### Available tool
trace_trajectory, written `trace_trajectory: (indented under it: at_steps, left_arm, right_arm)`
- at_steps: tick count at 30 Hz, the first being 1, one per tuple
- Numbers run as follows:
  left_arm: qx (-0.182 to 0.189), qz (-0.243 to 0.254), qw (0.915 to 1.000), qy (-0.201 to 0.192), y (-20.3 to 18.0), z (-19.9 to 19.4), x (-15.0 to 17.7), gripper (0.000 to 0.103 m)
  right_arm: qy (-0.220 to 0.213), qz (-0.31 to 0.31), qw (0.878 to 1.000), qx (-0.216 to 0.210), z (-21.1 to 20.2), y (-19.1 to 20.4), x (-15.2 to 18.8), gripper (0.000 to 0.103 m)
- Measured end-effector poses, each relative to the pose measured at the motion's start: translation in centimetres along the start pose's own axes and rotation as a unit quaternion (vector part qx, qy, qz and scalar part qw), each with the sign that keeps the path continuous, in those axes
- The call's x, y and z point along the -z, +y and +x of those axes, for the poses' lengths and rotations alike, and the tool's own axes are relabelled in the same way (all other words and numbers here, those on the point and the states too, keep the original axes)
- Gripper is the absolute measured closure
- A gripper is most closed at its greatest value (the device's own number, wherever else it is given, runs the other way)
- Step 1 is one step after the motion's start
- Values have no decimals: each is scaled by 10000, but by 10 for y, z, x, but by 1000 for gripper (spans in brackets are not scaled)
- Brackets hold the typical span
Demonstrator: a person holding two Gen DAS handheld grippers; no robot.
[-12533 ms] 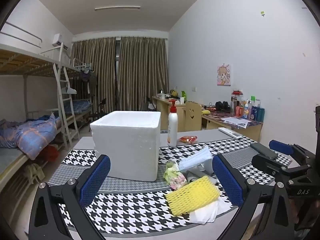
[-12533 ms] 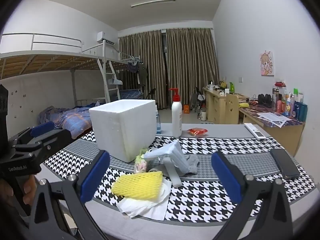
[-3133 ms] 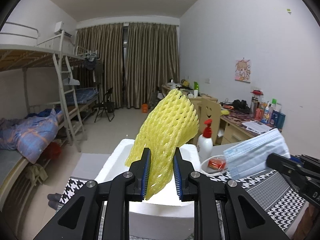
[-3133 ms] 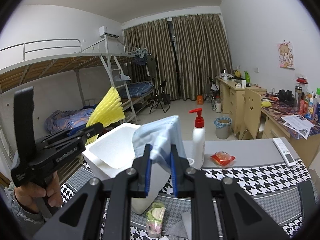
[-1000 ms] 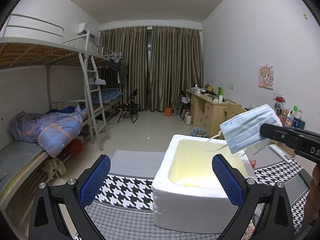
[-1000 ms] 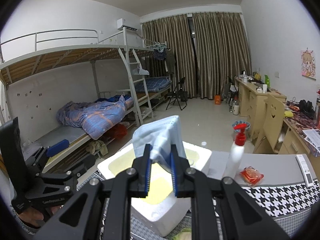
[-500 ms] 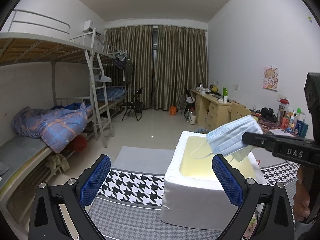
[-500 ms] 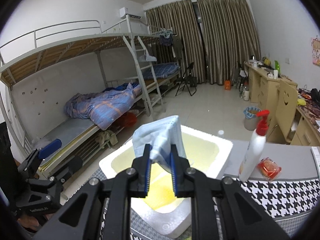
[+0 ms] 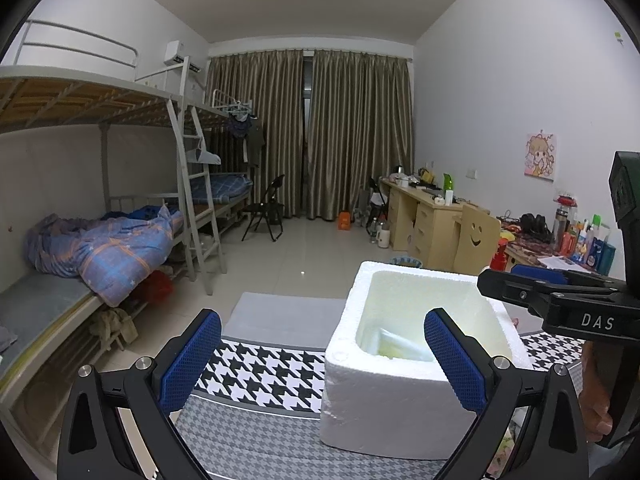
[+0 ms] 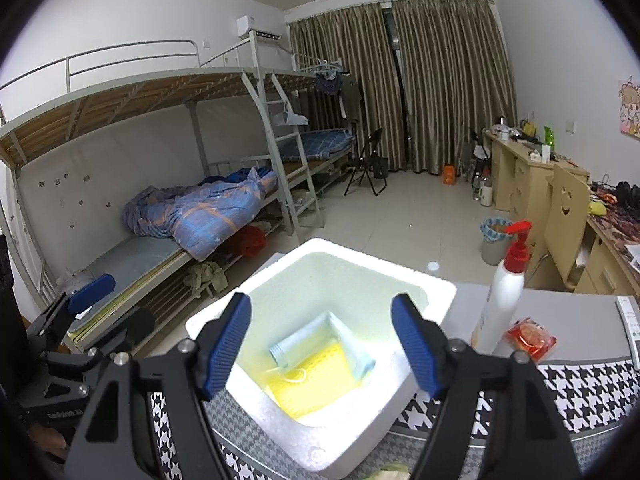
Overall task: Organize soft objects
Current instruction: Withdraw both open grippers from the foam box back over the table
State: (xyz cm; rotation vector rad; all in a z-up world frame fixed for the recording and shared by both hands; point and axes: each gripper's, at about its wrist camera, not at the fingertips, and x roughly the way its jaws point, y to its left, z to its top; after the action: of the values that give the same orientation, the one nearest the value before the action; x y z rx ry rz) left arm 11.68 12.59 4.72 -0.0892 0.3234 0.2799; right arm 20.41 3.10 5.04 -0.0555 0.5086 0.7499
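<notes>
Right gripper: jaws just sprung apart, empty, above foam box.
Left gripper: spread wide, empty.
Face mask: lying on yellow foam net, apparently settled.
Risk: a low exit may clip the box rim and shift it.

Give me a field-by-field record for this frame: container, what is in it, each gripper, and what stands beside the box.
container: white foam box, open top, on the houndstooth tablecloth
contents: blue face mask lying on the yellow foam net, both inside the box
right gripper: open above the box, jaws just opened, nothing between them
left gripper: open, empty, to the left of the box
beside box: white pump bottle with red top and a small red packet, on the right
</notes>
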Motion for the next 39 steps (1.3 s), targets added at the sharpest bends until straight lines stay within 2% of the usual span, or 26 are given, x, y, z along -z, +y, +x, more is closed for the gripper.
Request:
trace_trajectory:
  at_steps: [7, 11, 15, 19, 39]
  left_arm:
    - [-10, -4, 10000, -24, -2, -5, 1, 1]
    - [-20, 35, 10000, -51, -7, -9, -2, 1]
    - [-5, 77, 9999, -65, -15, -14, -3, 1]
    - [9, 107, 9999, -110, -20, -21, -5, 1]
    - [228, 256, 9990, -293, -47, -49, -6, 1]
  right_arm:
    - [-100, -111, 9998, 95, -9, 2, 1, 26]
    - [-198, -158, 9995, 188, -15, 3, 2, 17]
    - [-251, -204, 9993, 195, -22, 2, 3, 16]
    - [-329, -276, 9987, 286, -29, 4, 5, 8]
    - [-638, -120, 9973, 346, -72, -7, 22, 8]
